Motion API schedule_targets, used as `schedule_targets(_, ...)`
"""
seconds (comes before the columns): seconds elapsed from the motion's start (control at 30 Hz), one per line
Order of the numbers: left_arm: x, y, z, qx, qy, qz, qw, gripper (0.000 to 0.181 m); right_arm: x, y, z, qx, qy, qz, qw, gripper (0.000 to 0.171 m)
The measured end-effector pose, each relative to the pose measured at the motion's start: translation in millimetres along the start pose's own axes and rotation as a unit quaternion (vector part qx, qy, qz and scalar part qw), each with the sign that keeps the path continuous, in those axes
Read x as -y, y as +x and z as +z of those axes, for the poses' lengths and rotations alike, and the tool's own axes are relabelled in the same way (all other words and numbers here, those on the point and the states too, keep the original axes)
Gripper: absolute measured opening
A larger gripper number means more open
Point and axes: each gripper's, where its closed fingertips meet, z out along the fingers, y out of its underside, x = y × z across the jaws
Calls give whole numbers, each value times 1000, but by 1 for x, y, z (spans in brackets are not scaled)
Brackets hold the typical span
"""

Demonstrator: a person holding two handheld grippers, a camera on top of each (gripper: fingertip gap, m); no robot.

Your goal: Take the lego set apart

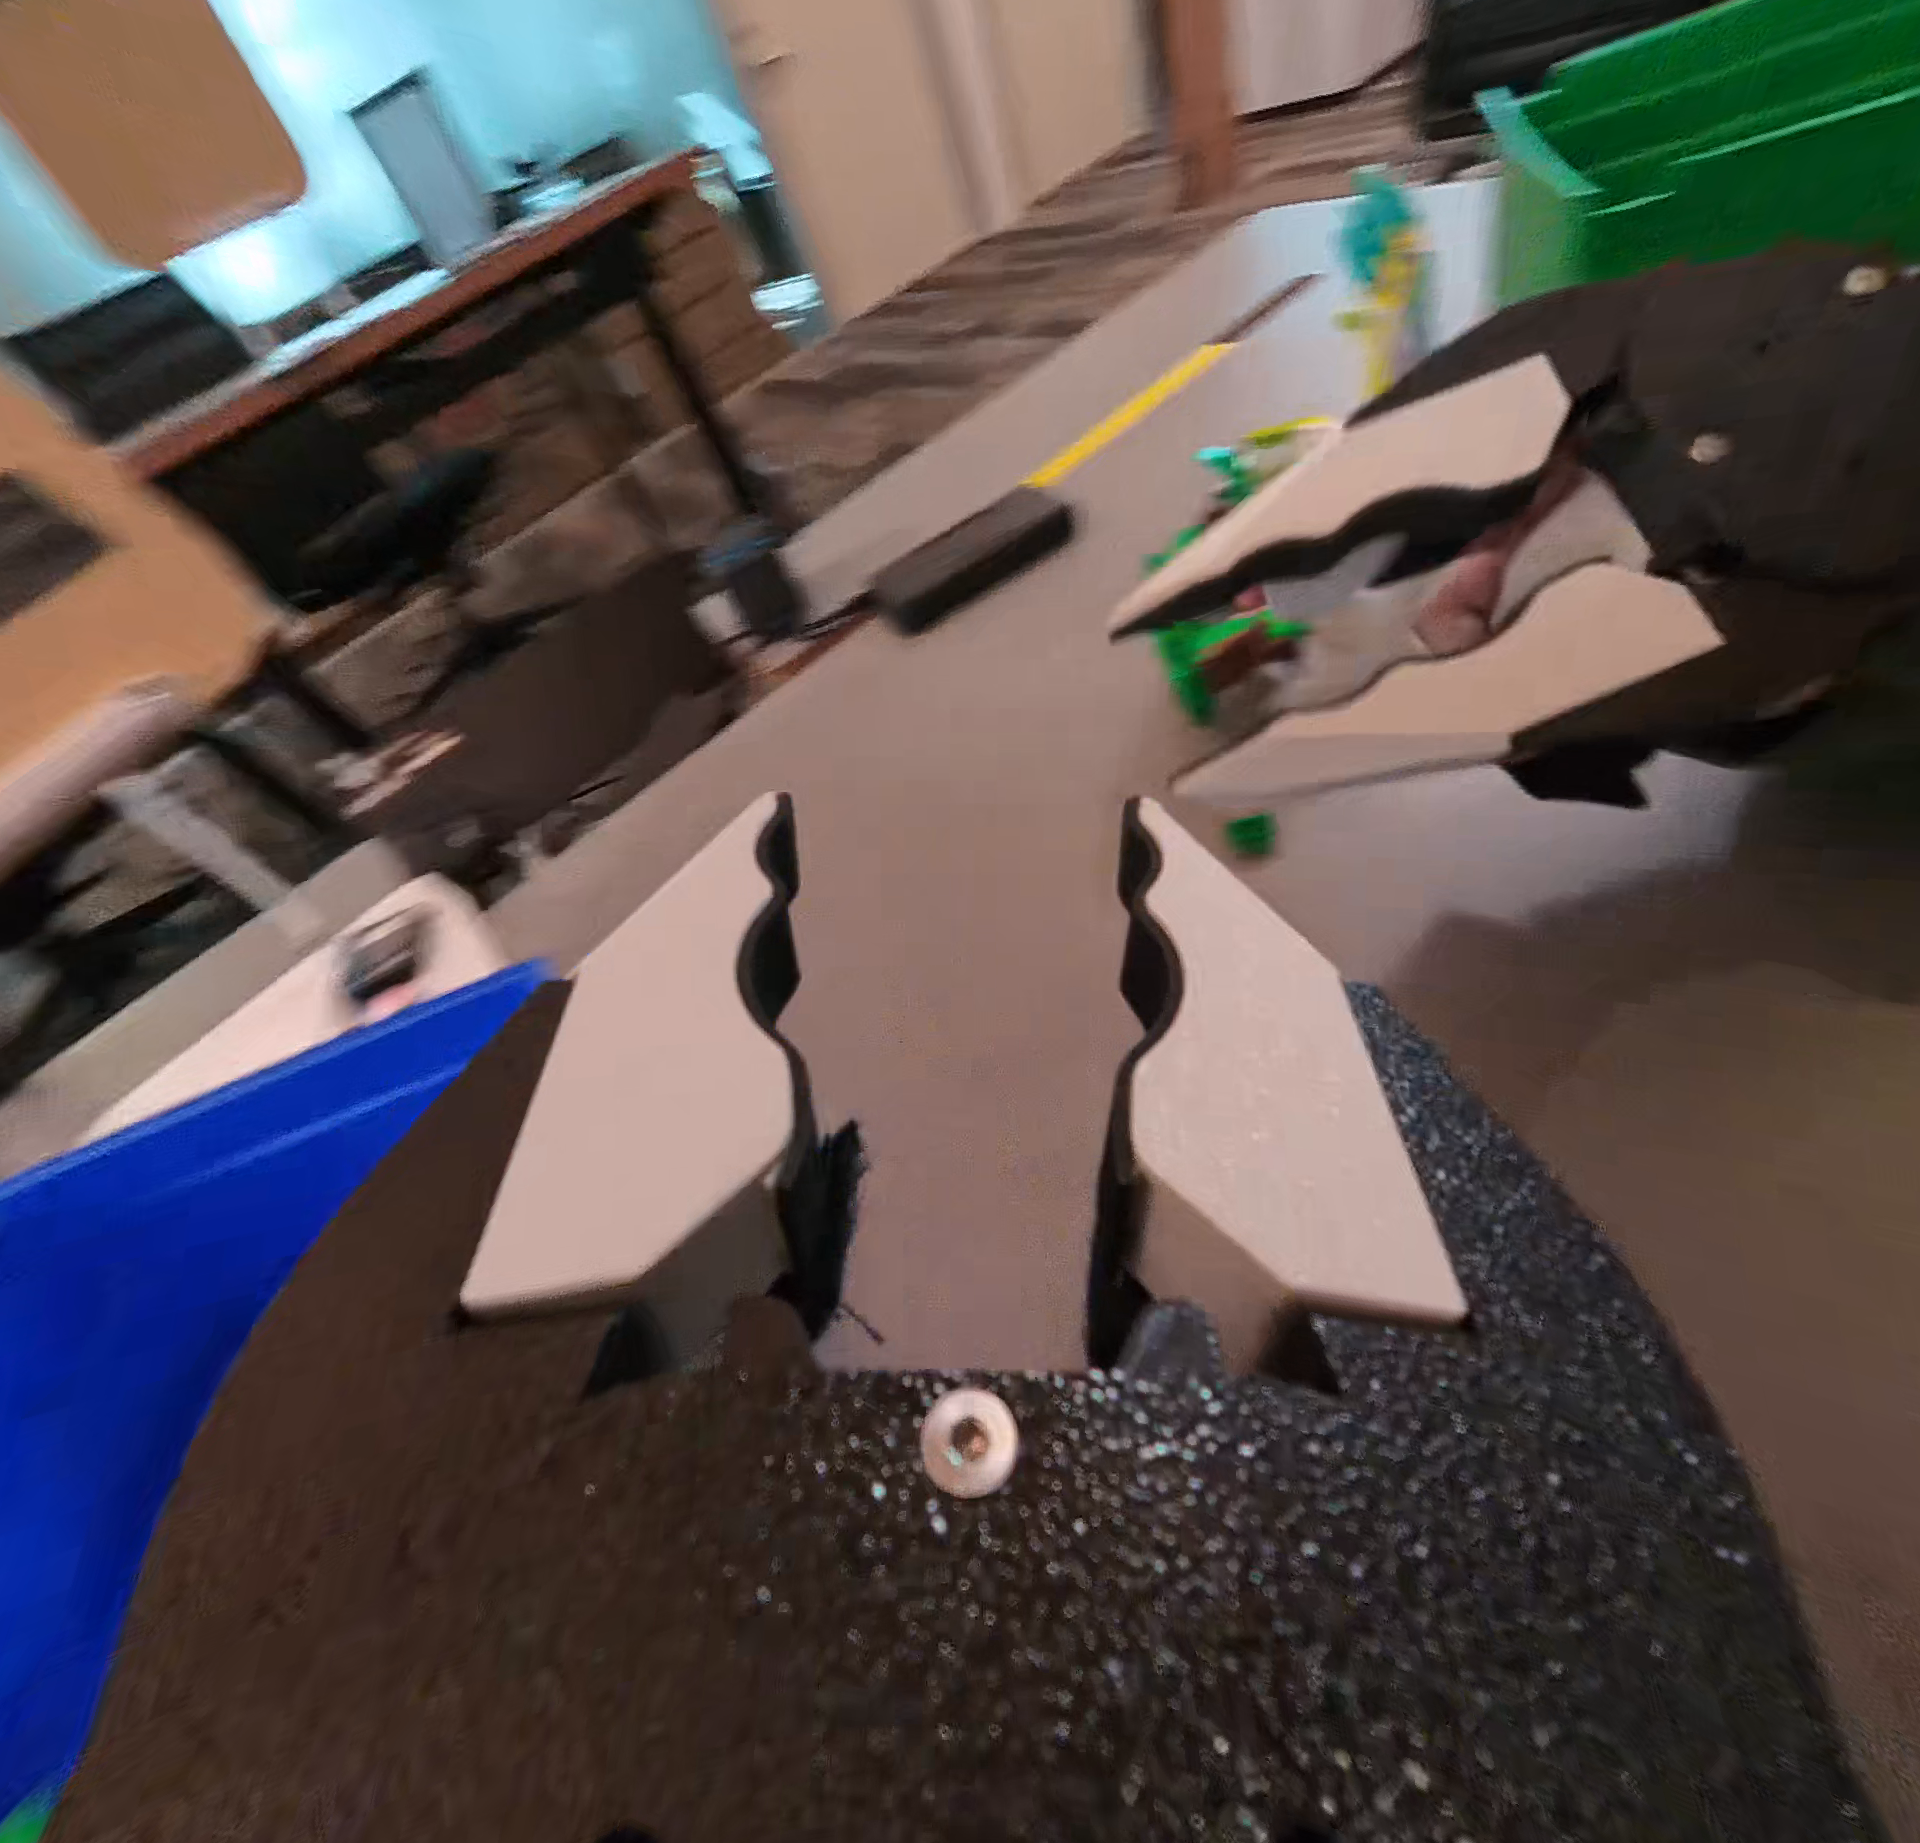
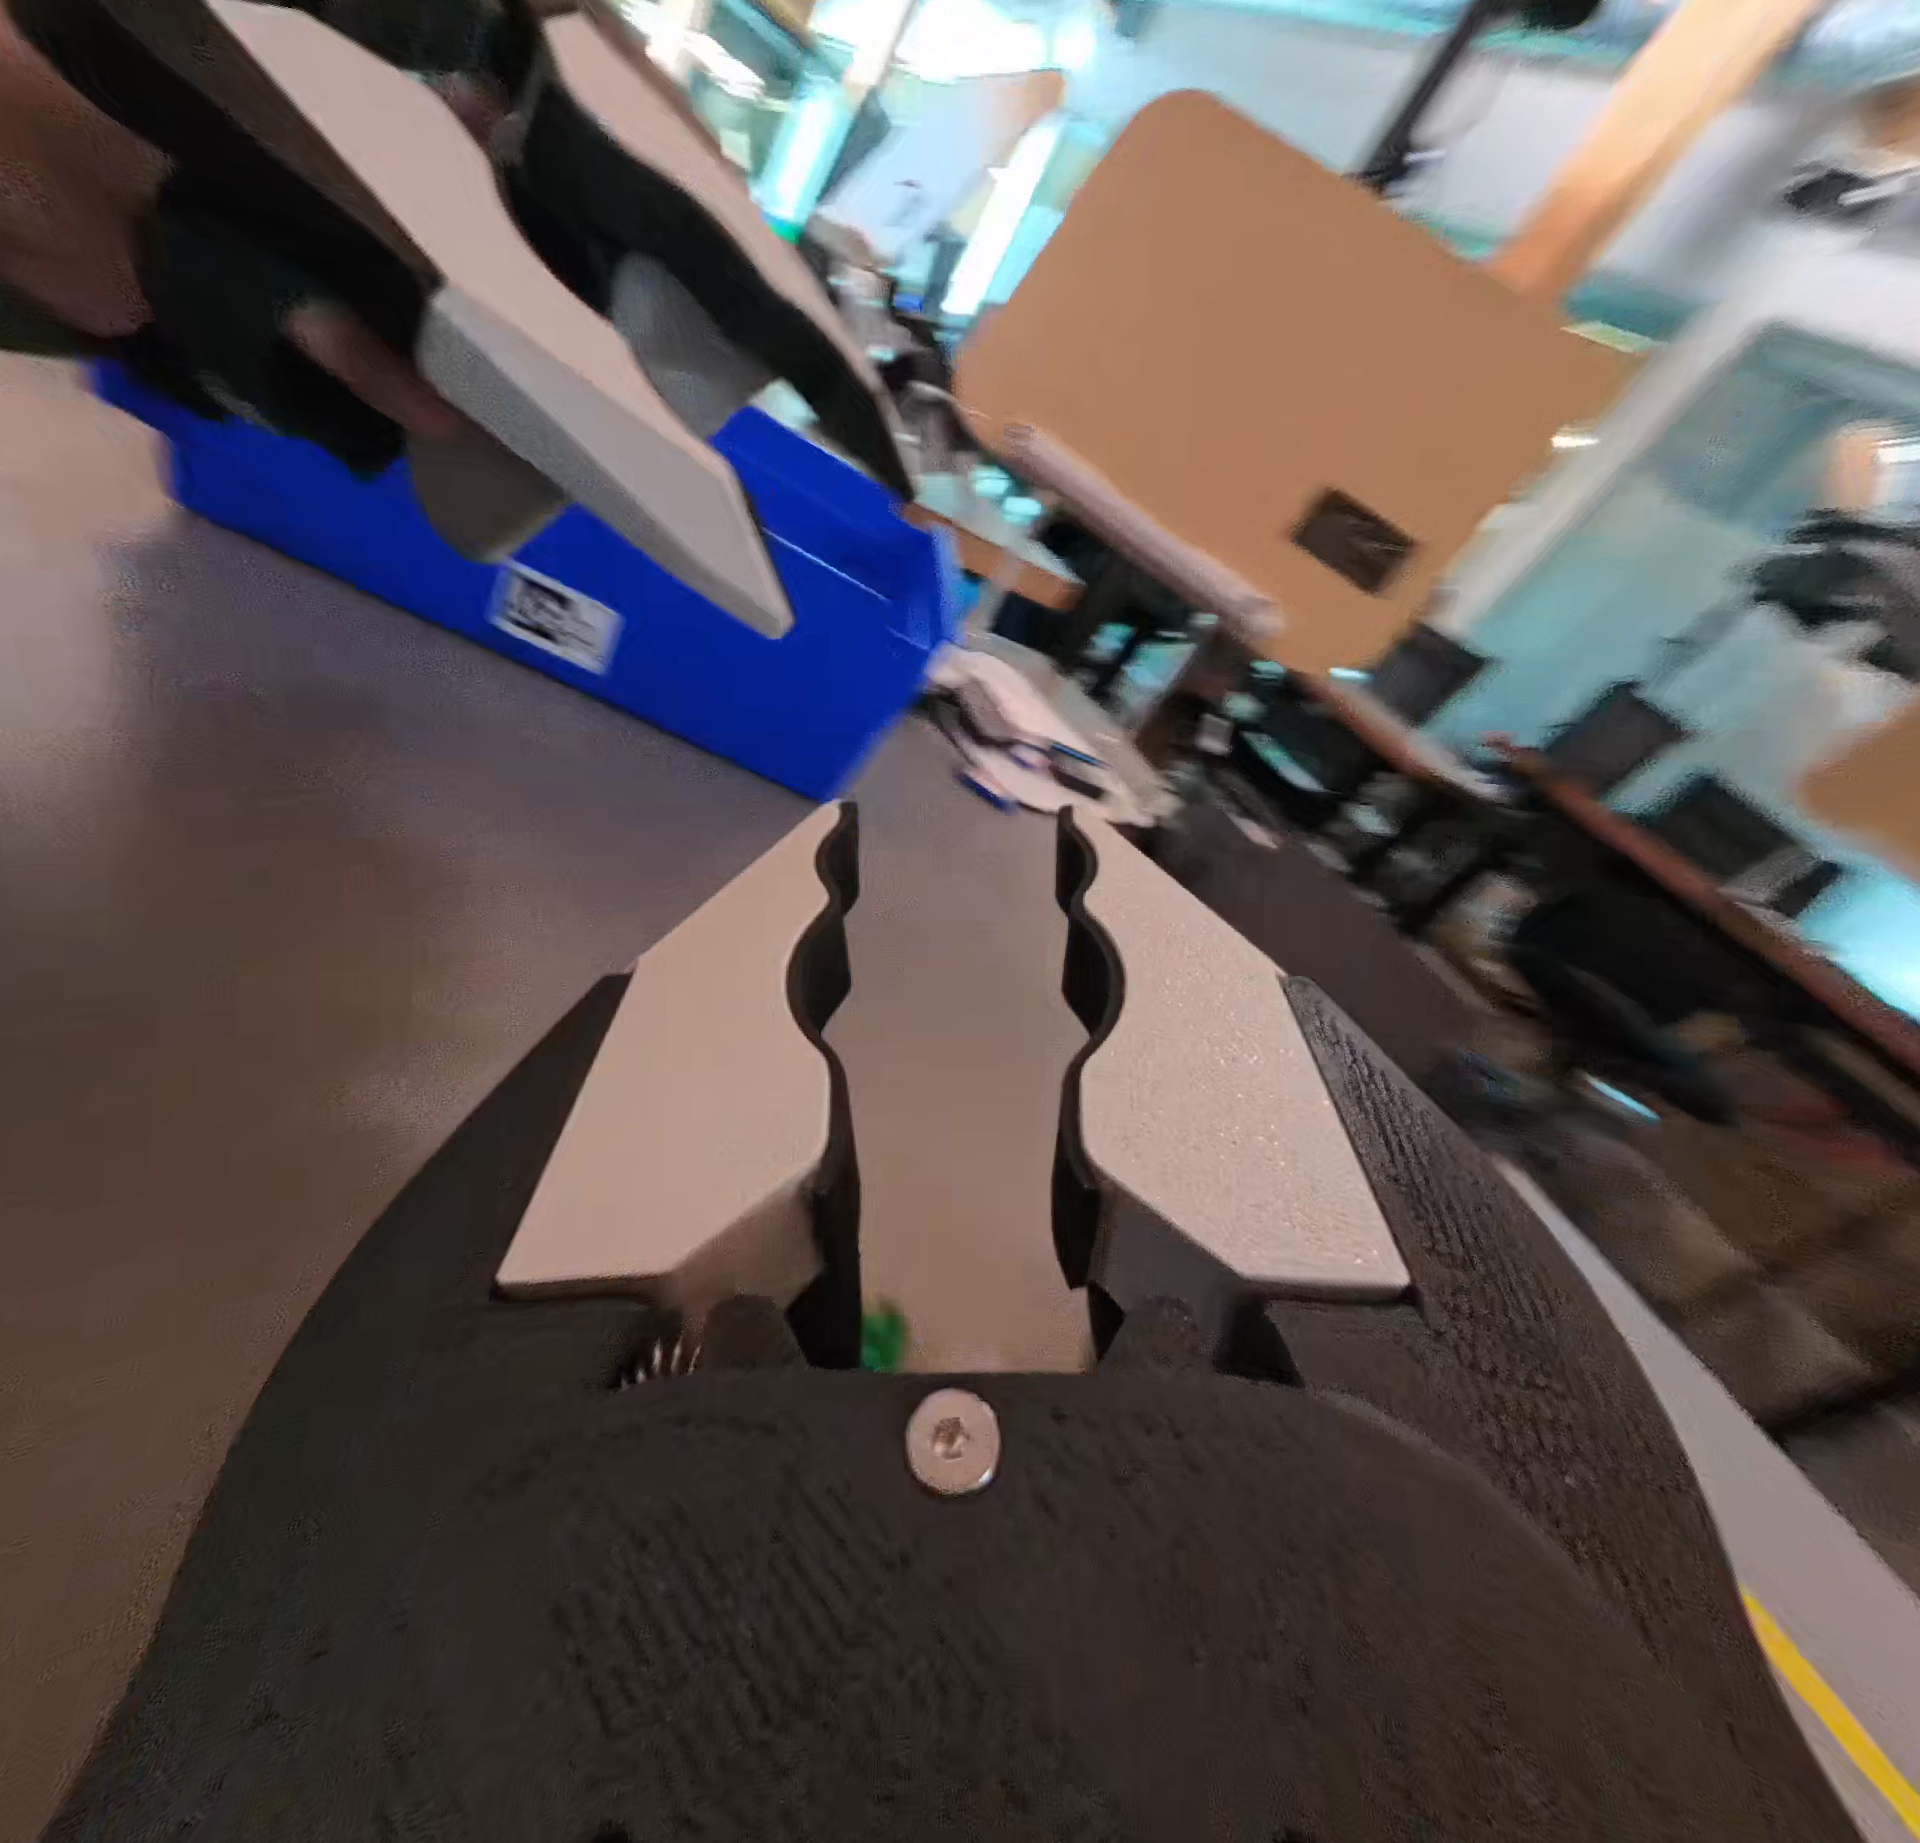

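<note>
Hovering with wavy grey fingers apart and empty, the left tool (image 1: pixel 956 848) and right tool (image 2: pixel 956 848) flank the blurred green lego set (image 1: pixel 1221 650) standing on the smooth grey counter (image 1: pixel 935 713), partly hidden behind the right tool.

An office-like lab: rows of desks (image 2: pixel 1621 785) at 3 o'clock, glass partitions (image 2: pixel 1766 463), plastic bins (image 2: pixel 727 650) on the surface (image 2: pixel 312 858).

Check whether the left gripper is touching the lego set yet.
Apart. The left wrist view shows the left gripper open over bare table, with the lego set farther ahead.
</note>
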Motion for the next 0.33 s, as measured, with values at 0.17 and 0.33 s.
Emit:
schedule_targets(0.17, -9, 73, 79, -128, -19, 33, 991, 59, -64, 46, -87, -118, -64, 8, 991, 38)
schedule_targets(0.33, -17, 90, 142, -193, -35, -63, 979, 58, -105, 67, -88, -109, -140, 86, 980, 45)
